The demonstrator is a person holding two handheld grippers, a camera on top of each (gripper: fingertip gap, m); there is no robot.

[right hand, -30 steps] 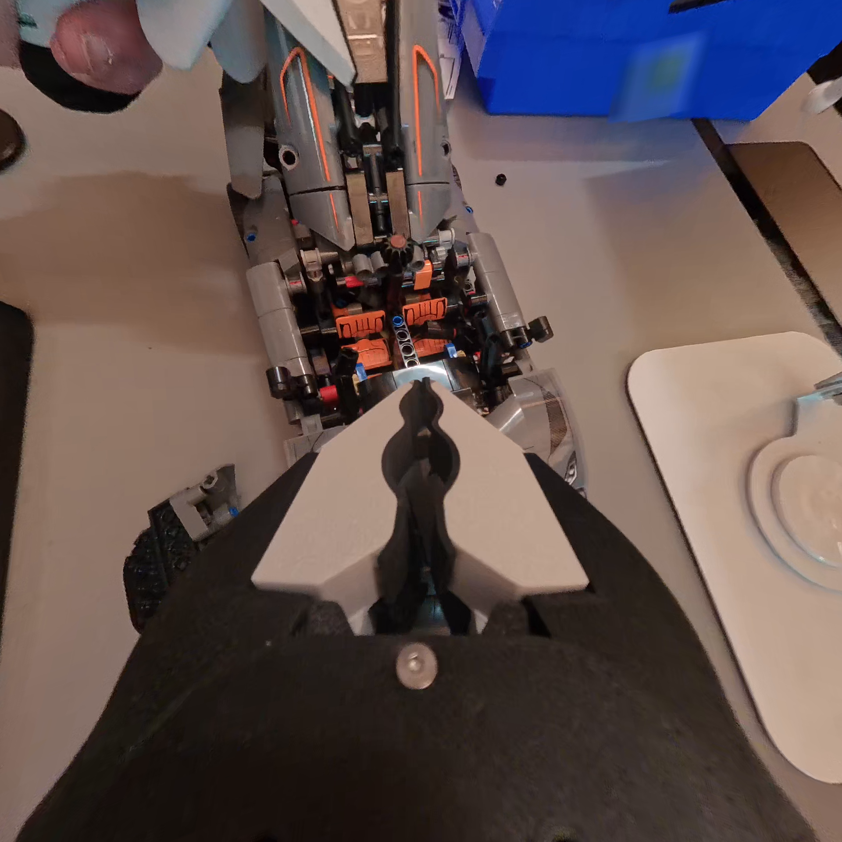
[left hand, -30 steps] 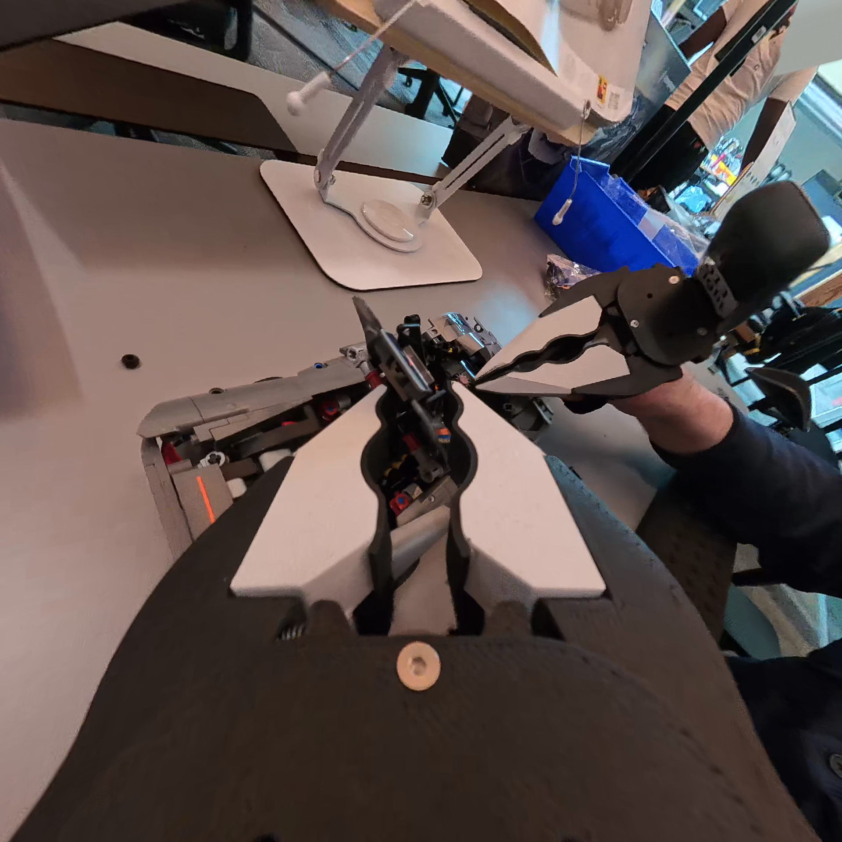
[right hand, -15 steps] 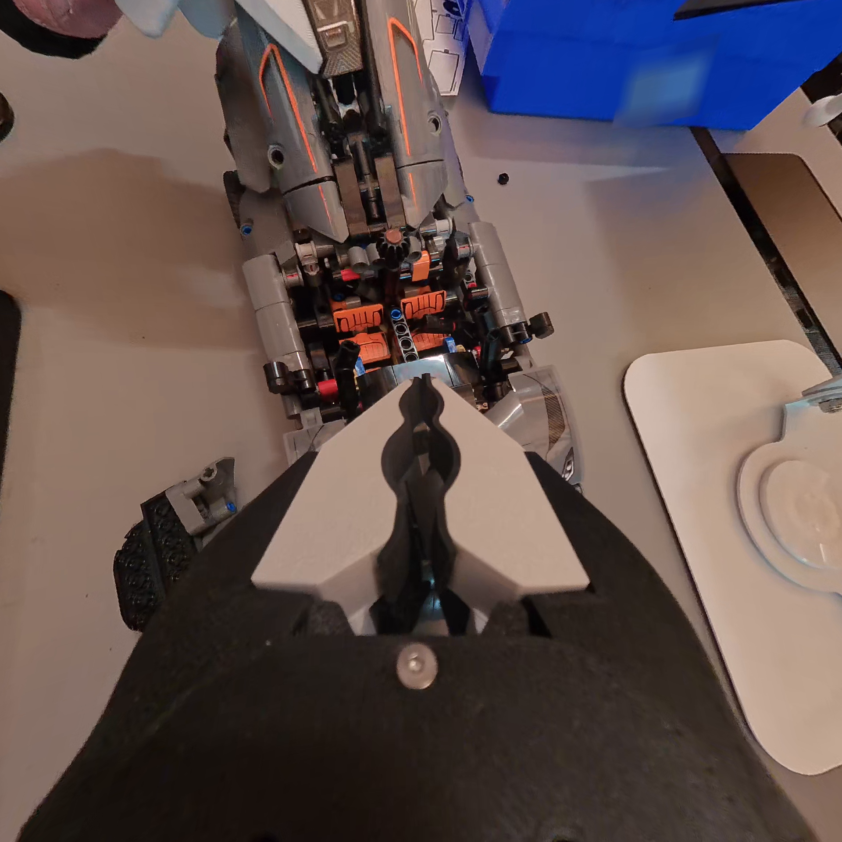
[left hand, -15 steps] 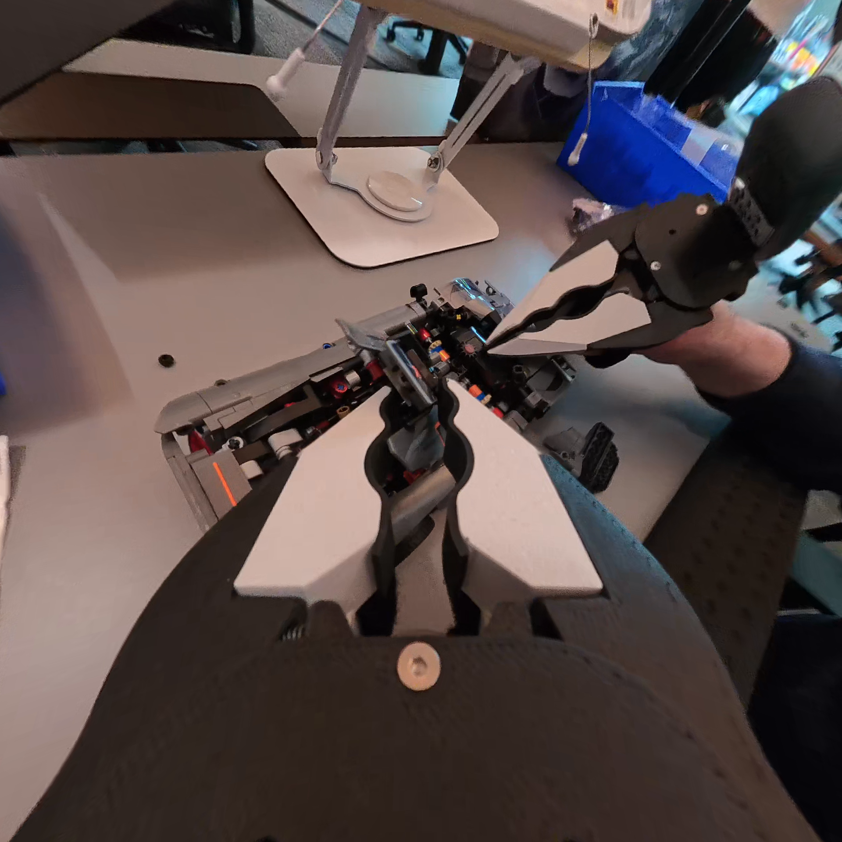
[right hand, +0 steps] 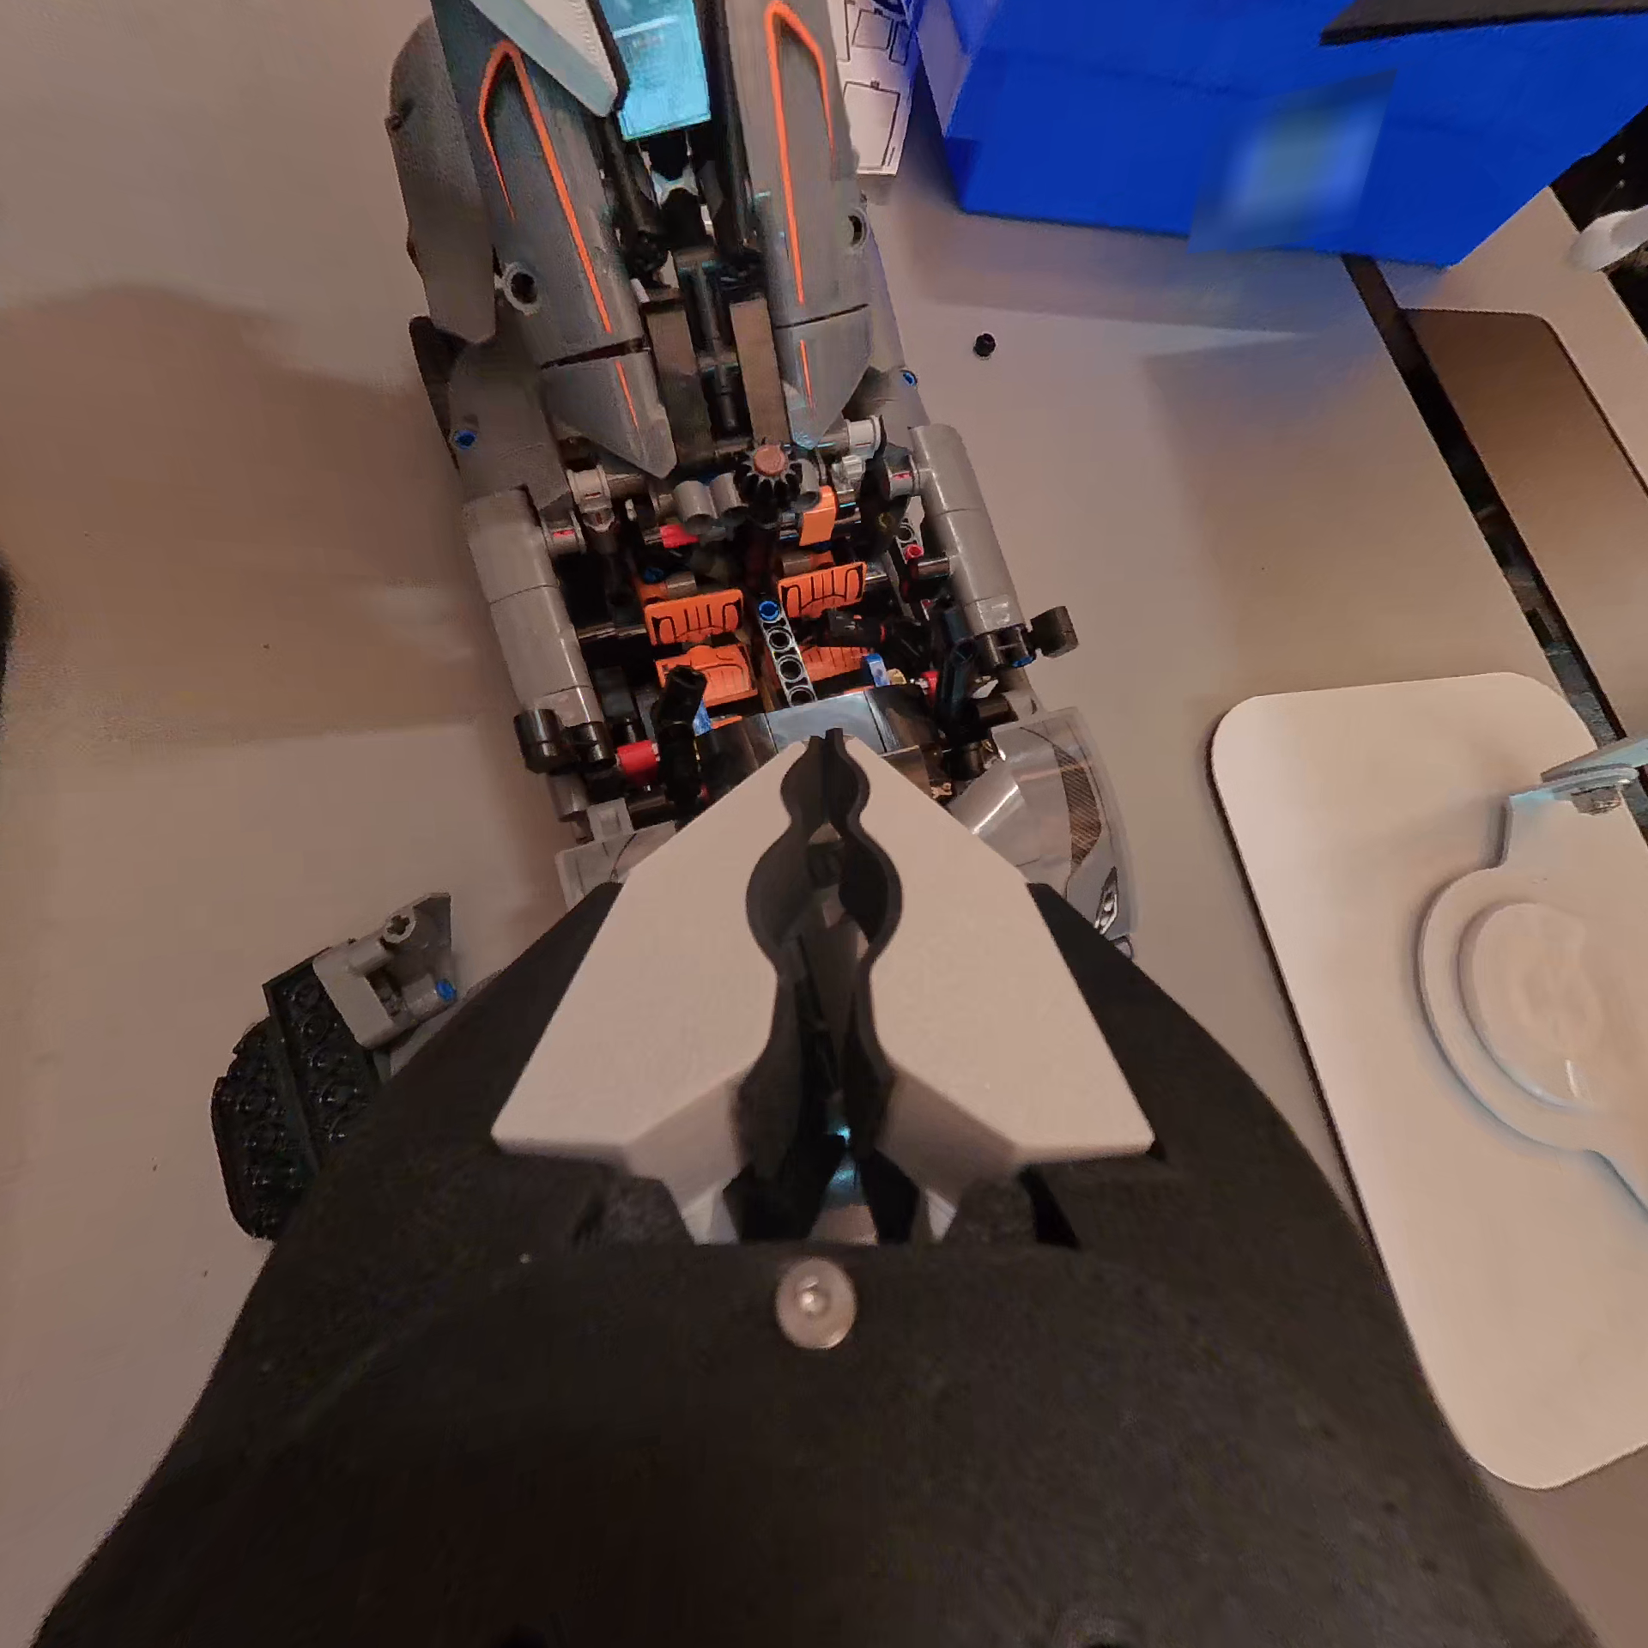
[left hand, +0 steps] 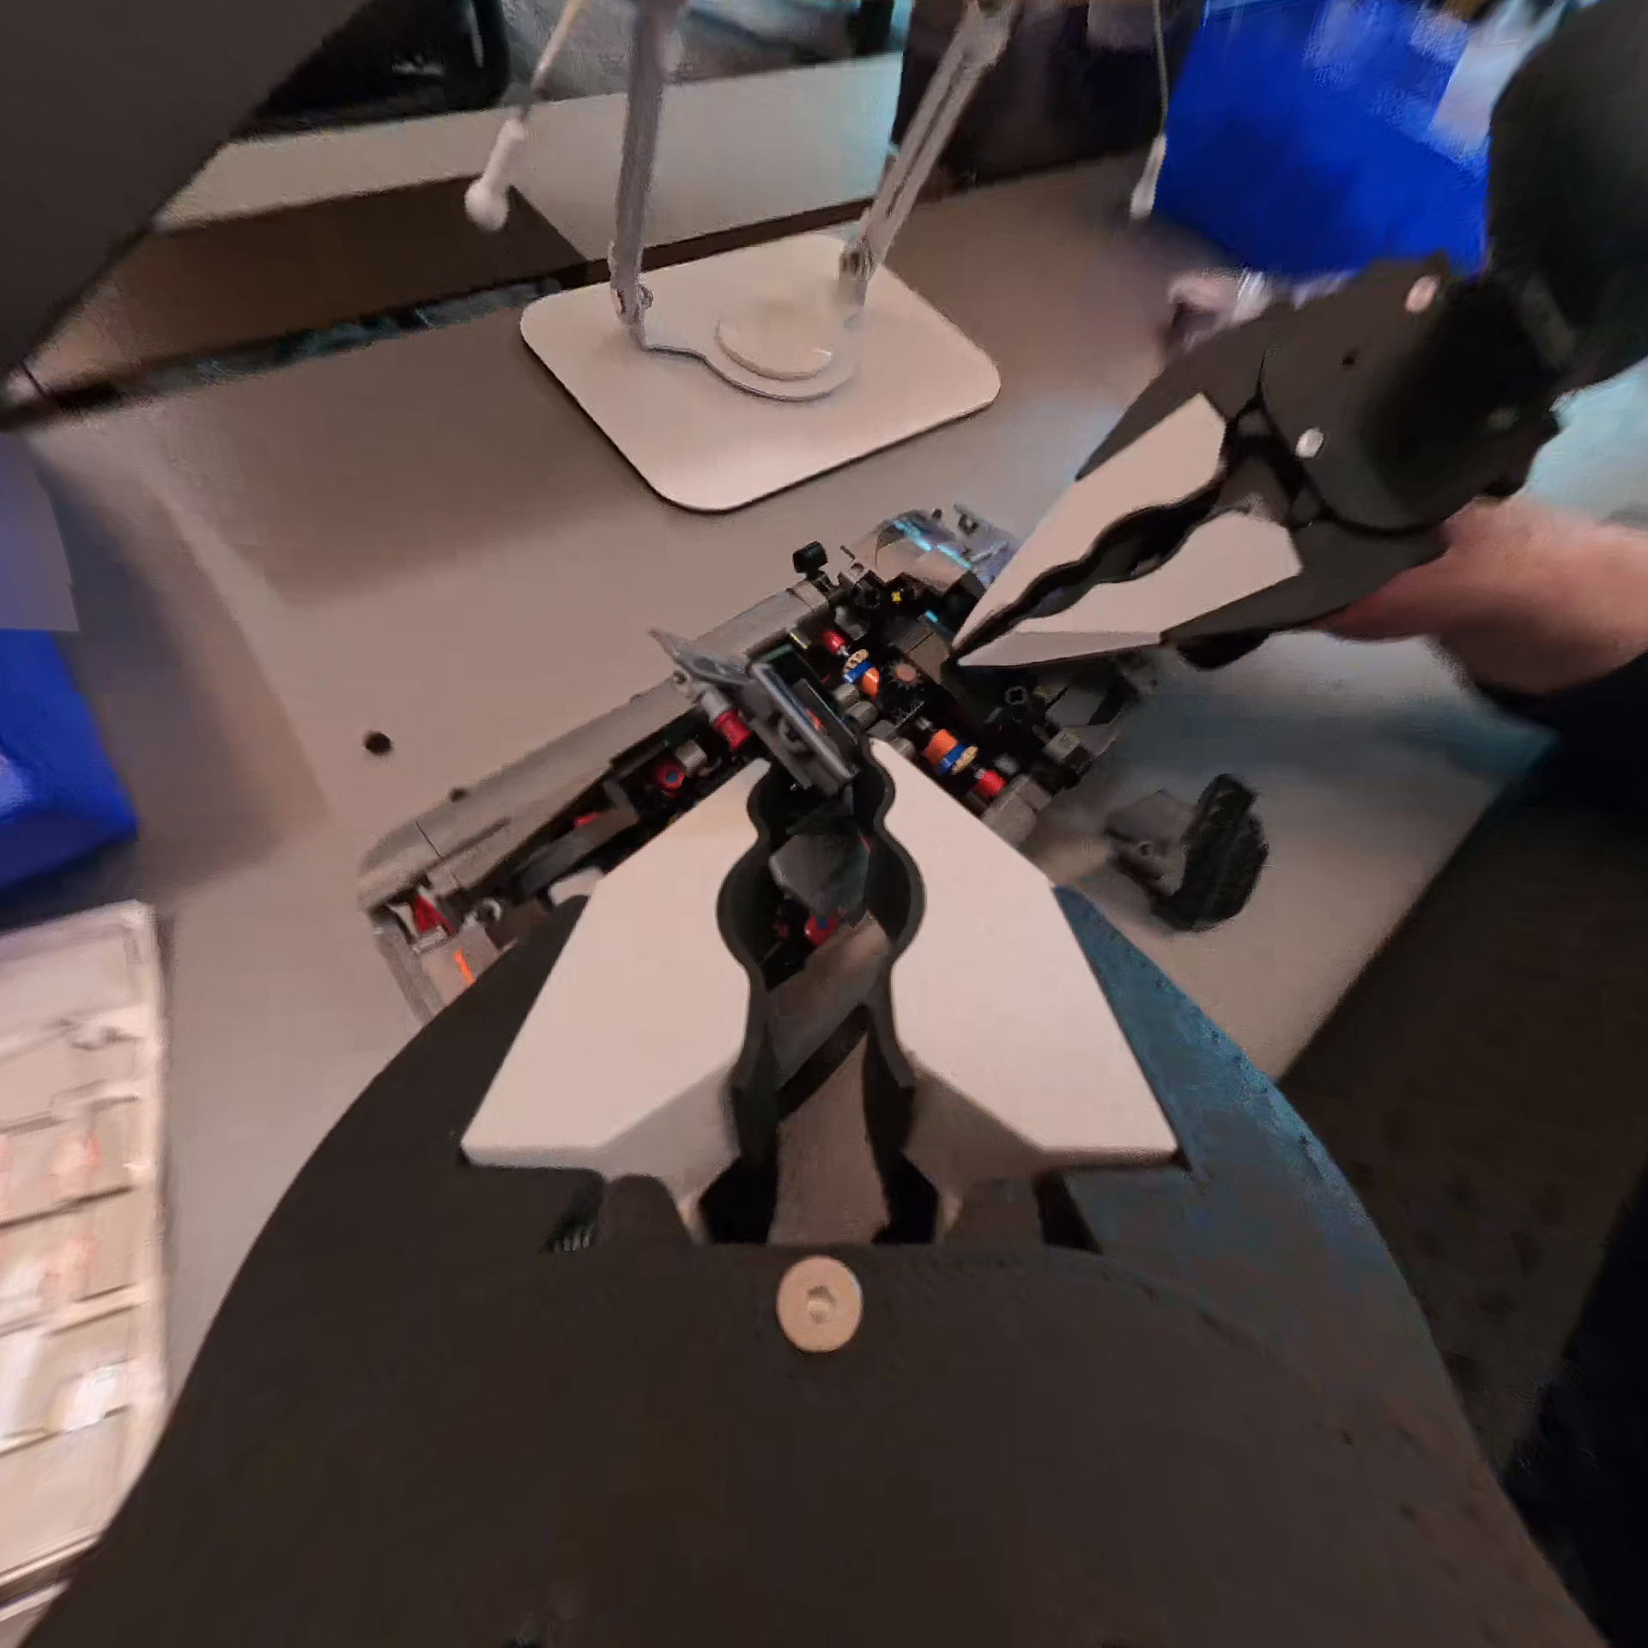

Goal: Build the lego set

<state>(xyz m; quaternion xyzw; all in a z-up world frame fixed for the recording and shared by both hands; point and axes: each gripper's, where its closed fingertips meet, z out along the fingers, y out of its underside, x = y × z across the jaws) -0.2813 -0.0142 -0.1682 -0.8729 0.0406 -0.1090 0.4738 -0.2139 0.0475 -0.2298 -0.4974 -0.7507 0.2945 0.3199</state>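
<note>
Lego car point(right hand: 713, 499), grey w/ orange trim, lies flat on the tabletop point(right hand: 223, 624), half built, cabin open w/ orange seats showing. In the right wrist view its long axis runs straight away from the right tool point(right hand: 834, 745): nose end just under the tips, rear far off.

Left tool point(left hand: 825, 758) comes in from the side, across that axis. It's clamped on a small grey-and-black lego piece point(left hand: 785, 713), held over the car's middle section; can't tell if the piece touches the body yet. Judgement: next move is seating that piece down into the frame, so left tool is the working one.

Right tool is closed, tips meeting at the nose end, likely bracing the car; nothing visibly gripped.

Loose black-and-grey sub-assembly point(right hand: 330, 1025) sits just beside the nose. Further out: white stand base point(right hand: 1427, 1025), blue bin point(right hand: 1204, 116).
</note>
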